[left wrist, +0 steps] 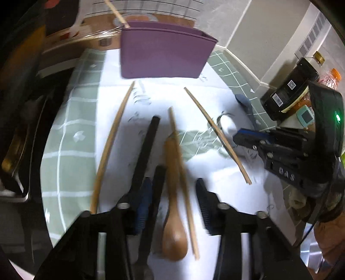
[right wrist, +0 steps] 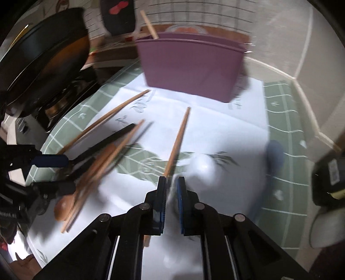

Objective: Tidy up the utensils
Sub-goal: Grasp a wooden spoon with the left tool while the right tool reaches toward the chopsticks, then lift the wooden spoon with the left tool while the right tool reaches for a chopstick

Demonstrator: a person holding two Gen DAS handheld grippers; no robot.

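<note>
Nearest to you, your right tool (right wrist: 171, 185) has pinched down to almost nothing, with one wooden chopstick (right wrist: 177, 137) running in between the pads. From the right wrist view it looks gripped near its thick end, though the blur keeps me from swearing the pads are biting. I'd hold that pinch firm and lift straight up before swinging anywhere, because a stick held so near one end will want to droop or pivot.

Your left tool (left wrist: 172, 206) is partly open. The brown wooden spoon (left wrist: 173, 228) and another chopstick (left wrist: 183, 185) lie between its fingers, and a black utensil handle (left wrist: 145, 150) sits right against the left finger. I can't see the pads pressing on anything yet. If you close now you'll likely grab spoon and chopstick together, so I'd centre on one first.

The gripped chopstick's long axis runs away from you, its tip aimed at the purple holder (right wrist: 190, 66) and leaning slightly right. The spoon has its bowl toward you and its handle pointing the same way.

Further out, two loose chopsticks (left wrist: 112, 142) fan out on the white paper (left wrist: 163, 94). The holder stands at the far edge of the table (left wrist: 71, 133) with one stick (left wrist: 117, 14) already poking out. You'll need to tip yours upright to drop it in.
</note>
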